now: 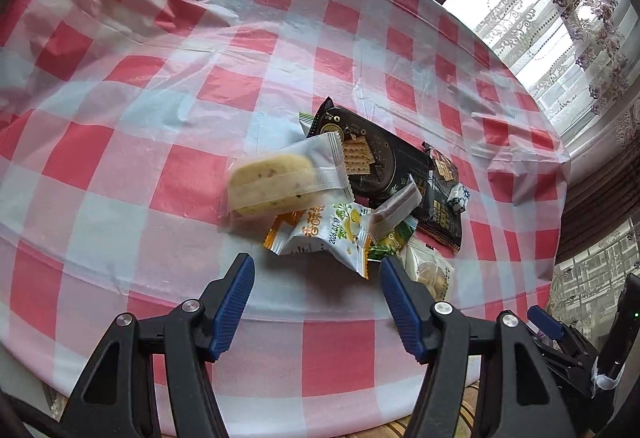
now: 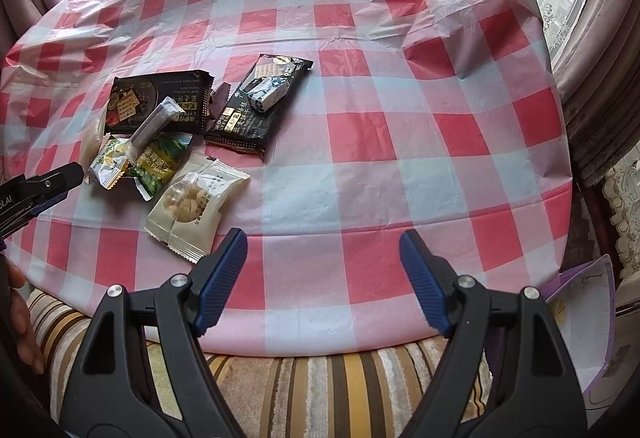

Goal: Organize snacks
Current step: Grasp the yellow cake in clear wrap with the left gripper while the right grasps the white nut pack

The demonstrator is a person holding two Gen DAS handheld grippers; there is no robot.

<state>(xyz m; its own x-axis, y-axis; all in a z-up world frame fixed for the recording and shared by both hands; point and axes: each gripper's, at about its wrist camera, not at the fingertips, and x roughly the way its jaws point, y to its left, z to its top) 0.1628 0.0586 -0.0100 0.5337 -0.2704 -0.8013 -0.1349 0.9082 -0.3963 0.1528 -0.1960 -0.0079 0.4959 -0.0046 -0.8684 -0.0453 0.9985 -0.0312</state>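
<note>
Several small wrapped snacks lay heaped on the tabletop (image 2: 360,157) under a red-and-white checked plastic cloth, none yet sorted. Left tool (image 1: 316,274) hung just short of the heap, jaws parted, nothing between them; right tool (image 2: 322,250) was likewise released and empty, over bare cloth to the right of the pile.

Nearest: cream matte pouch of pale round biscuits (image 2: 196,203), light, contents brittle, best pinched by a crimped end seal. Beside it, white-and-orange crinkly sachet with lemon print (image 1: 328,238) and green garlic-flavour foil packet (image 2: 158,161), both puffy and slick, likely to slide; grip at the serrated edge. Slim grey-white stick sachet (image 2: 154,123) rested across other packs, easy to knock off. Translucent wrapper holding a yellow sliced cake (image 1: 276,179) looked soft, squashable, so take the flat end flap, not the middle. Farther: two black cracker packs (image 2: 160,103) (image 2: 256,105), stiff and flat but crackers break; clamp gently across the width. Small blue-and-white wrapped candy (image 2: 270,93) sat on the right one.
</note>
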